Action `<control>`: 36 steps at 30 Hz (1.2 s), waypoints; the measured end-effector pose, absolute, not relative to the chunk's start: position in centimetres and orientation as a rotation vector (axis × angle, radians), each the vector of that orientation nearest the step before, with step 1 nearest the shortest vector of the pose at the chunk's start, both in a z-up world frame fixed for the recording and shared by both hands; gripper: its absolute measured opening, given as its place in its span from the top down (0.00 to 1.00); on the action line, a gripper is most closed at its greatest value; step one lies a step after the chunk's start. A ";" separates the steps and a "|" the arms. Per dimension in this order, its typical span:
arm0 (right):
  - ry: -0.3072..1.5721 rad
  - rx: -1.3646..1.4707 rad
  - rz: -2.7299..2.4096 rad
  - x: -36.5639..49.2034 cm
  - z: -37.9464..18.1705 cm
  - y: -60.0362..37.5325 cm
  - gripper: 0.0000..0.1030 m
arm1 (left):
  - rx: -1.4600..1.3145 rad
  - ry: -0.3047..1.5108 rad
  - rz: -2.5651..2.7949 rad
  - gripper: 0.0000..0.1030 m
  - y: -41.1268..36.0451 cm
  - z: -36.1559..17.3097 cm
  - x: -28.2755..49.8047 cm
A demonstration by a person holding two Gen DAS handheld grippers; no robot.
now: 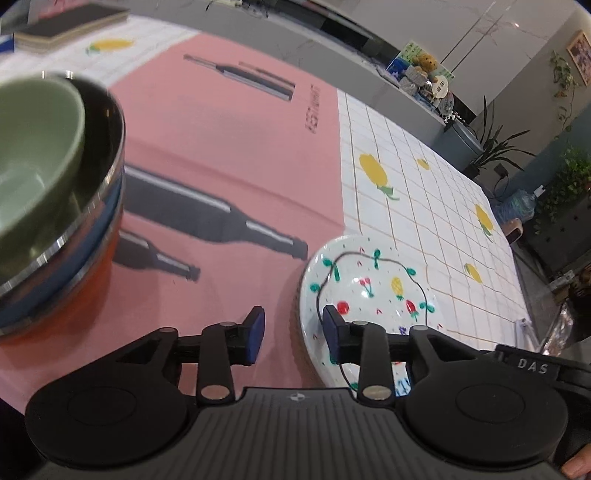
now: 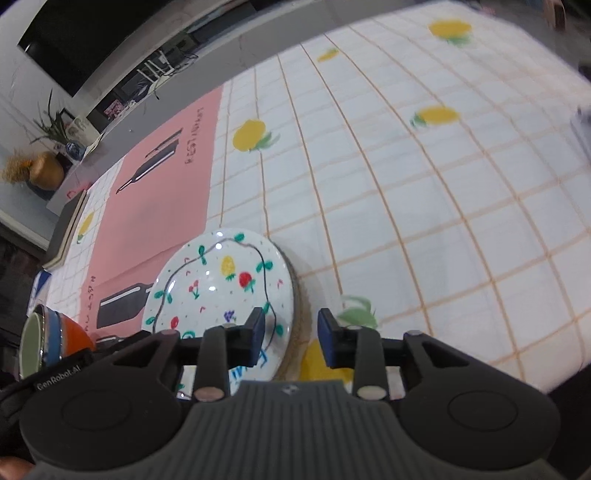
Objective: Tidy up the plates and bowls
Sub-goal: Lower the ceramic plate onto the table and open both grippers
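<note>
table (image 2: 424,177): checked cloth | pink mat (image 1: 229,155) | painted plate (image 1: 373,280) | stacked bowls (image 1: 55,206)

bg: grey wall (image 1: 524,33) | potted plants (image 1: 491,140) by counter (image 1: 417,99) | gold vase (image 2: 46,171) on ledge

One painted plate (image 1: 373,280) sits on the surface (image 1: 424,192). Left of that plate stands one stack of bowls (image 1: 55,206): green, steel, blue and orange, four in all.

Bowl stack (image 1: 55,206) blocks left
</note>
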State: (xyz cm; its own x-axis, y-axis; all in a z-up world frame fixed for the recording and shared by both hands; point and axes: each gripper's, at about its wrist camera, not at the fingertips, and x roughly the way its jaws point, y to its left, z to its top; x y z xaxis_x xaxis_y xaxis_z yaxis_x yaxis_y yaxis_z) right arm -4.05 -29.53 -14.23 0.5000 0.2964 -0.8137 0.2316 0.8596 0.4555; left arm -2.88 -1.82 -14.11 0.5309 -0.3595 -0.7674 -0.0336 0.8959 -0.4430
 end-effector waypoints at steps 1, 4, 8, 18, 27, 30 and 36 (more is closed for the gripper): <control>1.064 0.576 0.044 -4.1 -14.4 -29.6 0.68 | -0.446 1.003 -0.207 0.62 -1.8 -14.2 -2.9; 1.071 0.612 0.060 -4.3 -14.7 -29.7 0.68 | -0.471 1.014 -0.220 0.63 -1.8 -14.5 -2.9; 1.087 0.681 0.091 -4.4 -15.3 -29.5 0.68 | -0.524 1.034 -0.249 0.69 -1.6 -15.0 -2.8; 1.074 0.677 0.076 -3.6 -15.3 -29.3 0.71 | -0.516 1.028 -0.236 0.72 -2.2 -14.8 -1.7; 1.066 0.641 0.069 -2.2 -15.2 -29.2 0.70 | -0.474 1.022 -0.197 0.72 -3.2 -14.3 -0.4; 1.052 0.576 0.063 -2.3 -14.6 -28.7 0.68 | -0.418 1.008 -0.174 0.72 -3.6 -13.7 -0.7; 1.000 0.432 0.036 -2.6 -12.3 -28.1 0.58 | -0.315 0.932 -0.170 0.72 -4.0 -11.4 -1.6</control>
